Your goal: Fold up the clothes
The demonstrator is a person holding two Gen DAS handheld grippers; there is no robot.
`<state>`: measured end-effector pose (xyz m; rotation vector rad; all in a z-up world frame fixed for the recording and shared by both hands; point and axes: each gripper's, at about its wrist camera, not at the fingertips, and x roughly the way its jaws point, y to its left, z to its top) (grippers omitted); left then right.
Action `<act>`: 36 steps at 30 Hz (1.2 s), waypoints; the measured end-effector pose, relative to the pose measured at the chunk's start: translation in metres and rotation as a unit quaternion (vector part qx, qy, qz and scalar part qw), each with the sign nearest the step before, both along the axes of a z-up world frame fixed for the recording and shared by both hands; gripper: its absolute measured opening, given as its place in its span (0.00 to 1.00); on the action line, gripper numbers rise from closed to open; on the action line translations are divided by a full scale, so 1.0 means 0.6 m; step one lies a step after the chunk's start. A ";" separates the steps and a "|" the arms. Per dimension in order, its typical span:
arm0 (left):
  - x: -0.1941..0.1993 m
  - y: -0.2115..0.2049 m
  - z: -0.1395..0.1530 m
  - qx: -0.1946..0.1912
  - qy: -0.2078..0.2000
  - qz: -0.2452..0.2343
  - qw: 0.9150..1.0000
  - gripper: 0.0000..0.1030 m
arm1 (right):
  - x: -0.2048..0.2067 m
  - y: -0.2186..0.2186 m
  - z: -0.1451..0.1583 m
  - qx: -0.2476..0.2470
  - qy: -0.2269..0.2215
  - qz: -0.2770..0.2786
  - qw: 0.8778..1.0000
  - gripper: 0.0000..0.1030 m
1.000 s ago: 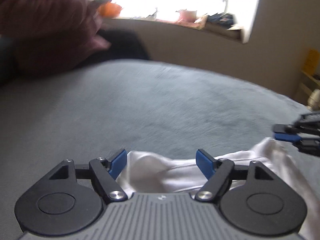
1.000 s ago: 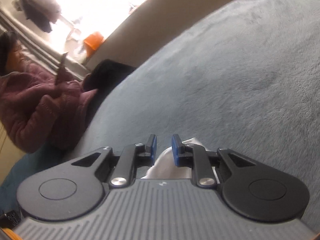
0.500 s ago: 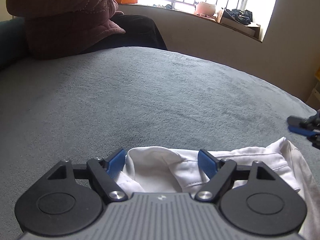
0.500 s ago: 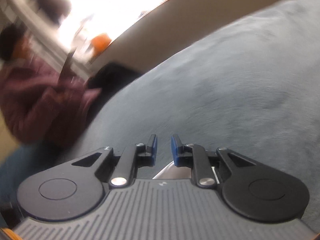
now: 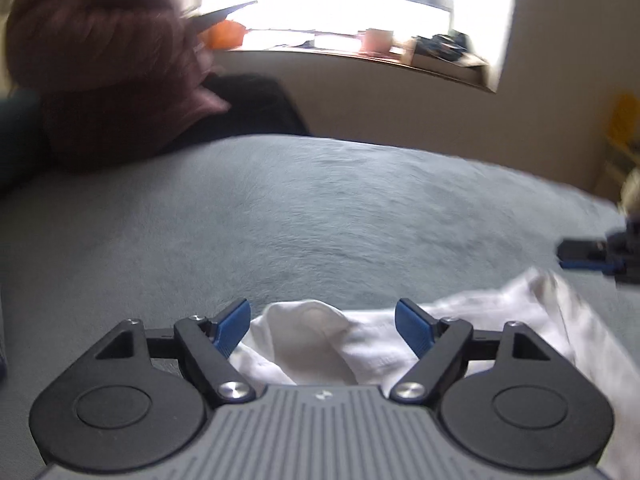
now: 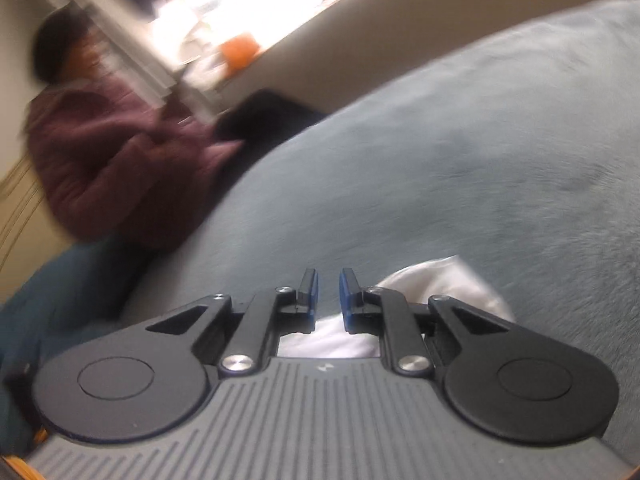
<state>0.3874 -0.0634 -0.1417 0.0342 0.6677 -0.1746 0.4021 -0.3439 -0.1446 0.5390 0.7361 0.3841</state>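
**Containers.** One pale pink pot [image 5: 376, 40] stands on the windowsill [image 5: 360, 56]; its contents cannot be told. One orange item [image 5: 226, 34] sits at the sill's left end, too blurred to identify.

**Task item.** One white garment [image 5: 312, 344], crumpled, lies on the near part of the grey bed [image 5: 320, 208]. It spreads from in front of the left gripper out to the right.

**Left gripper** [image 5: 322, 320]. One. Fingers [image 5: 232, 326] set wide apart. A bunched fold of the garment rises in the gap between them, not pinched.

**Right gripper** [image 6: 328, 292]. One. Fingers [image 6: 310, 292] nearly together, with a narrow slit between them, and closing. White cloth shows low behind the slit and to its right [image 6: 440, 280]; the pads do not clamp it. In the left wrist view this gripper [image 5: 580, 256] hangs just above the garment's far right corner.

**Edges and room.** The bed's blanket lies bare beyond the garment up to its far edge, with the wall below the sill behind it. One person in a maroon padded jacket [image 5: 100, 60] sits at the far left edge of the bed, well apart from the garment.
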 end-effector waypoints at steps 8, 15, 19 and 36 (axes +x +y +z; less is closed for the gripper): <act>-0.031 -0.070 -0.049 0.146 0.015 -0.050 0.988 0.80 | -0.010 0.065 -0.074 -0.082 0.066 0.032 0.994 0.07; -0.051 -0.046 0.008 0.126 0.013 -0.024 0.992 0.79 | -0.029 0.040 -0.044 -0.027 0.070 -0.017 0.997 0.12; -0.100 -0.015 0.059 0.118 0.013 -0.018 0.993 0.79 | -0.071 0.018 -0.004 -0.019 0.063 -0.022 0.998 0.12; -0.414 -0.040 0.113 0.098 0.040 -0.155 0.982 0.85 | -0.329 0.028 0.101 -0.068 0.041 0.035 0.996 0.12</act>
